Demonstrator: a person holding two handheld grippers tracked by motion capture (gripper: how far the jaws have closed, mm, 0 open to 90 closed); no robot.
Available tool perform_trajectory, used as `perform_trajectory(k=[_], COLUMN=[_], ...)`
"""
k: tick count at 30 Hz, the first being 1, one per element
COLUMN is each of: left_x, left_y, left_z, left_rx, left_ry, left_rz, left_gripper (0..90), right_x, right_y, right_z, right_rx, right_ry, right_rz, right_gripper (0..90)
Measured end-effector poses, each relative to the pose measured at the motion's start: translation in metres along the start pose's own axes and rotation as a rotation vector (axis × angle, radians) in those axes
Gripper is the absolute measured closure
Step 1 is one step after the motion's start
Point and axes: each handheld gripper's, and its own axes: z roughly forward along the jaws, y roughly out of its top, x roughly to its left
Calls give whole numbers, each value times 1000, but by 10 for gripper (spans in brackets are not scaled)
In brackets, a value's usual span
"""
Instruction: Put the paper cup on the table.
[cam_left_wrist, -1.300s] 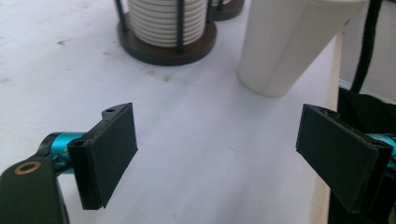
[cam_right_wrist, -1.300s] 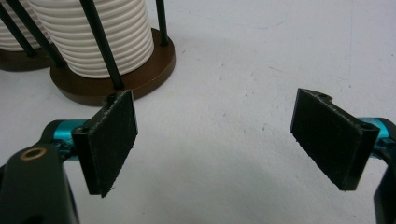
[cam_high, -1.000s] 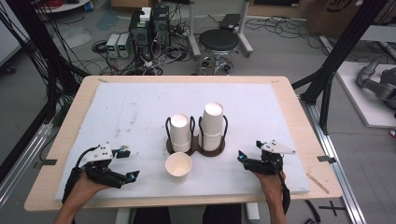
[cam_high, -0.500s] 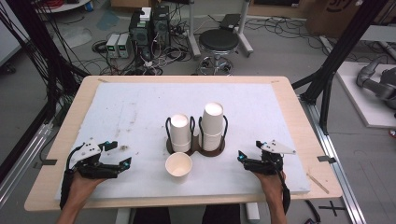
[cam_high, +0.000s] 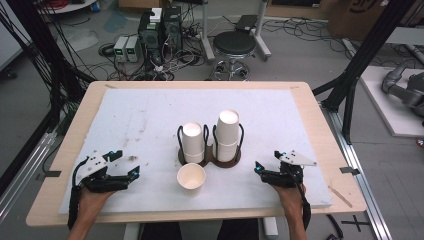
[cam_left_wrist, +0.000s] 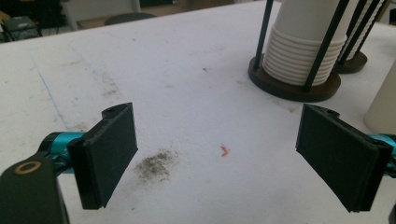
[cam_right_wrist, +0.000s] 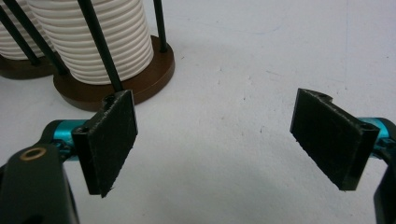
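High view: a desk (cam_high: 320, 150) covered by a white mat carries a dark double-ring cup holder (cam_high: 210, 156) near its centre. Each ring, fenced by thin black rods, holds a stack of inverted white paper cups; the left stack (cam_high: 192, 142) is shorter, the right stack (cam_high: 227, 135) taller. A single paper cup (cam_high: 191, 176) stands upright and open-mouthed on the mat just in front of the holder, apart from it; its interior appears empty. The left tongs (cam_high: 131, 172) rest on the mat well to the left of this cup, the right tongs (cam_high: 258, 167) well to its right, near the holder. Left and right gripper views: both tongs are released, jaws spread wide with nothing between them but the white mat.
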Motion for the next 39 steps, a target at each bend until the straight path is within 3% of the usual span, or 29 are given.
perform_trajectory(k=[5, 15, 39], left_x=[0, 1, 3], left_y=[-1, -1, 1], left_z=[-2, -1, 4], left_rx=[-22, -10, 35], left_ry=[6, -1, -16], left_rz=[-15, -18, -32], left_gripper=[124, 127, 138], right_x=[-3, -3, -2], right_y=[1, 0, 0], right_z=[3, 1, 1], right_rx=[28, 4, 9], right_ry=[9, 7, 10], right_rz=[24, 38, 16], right_gripper=[152, 153, 153])
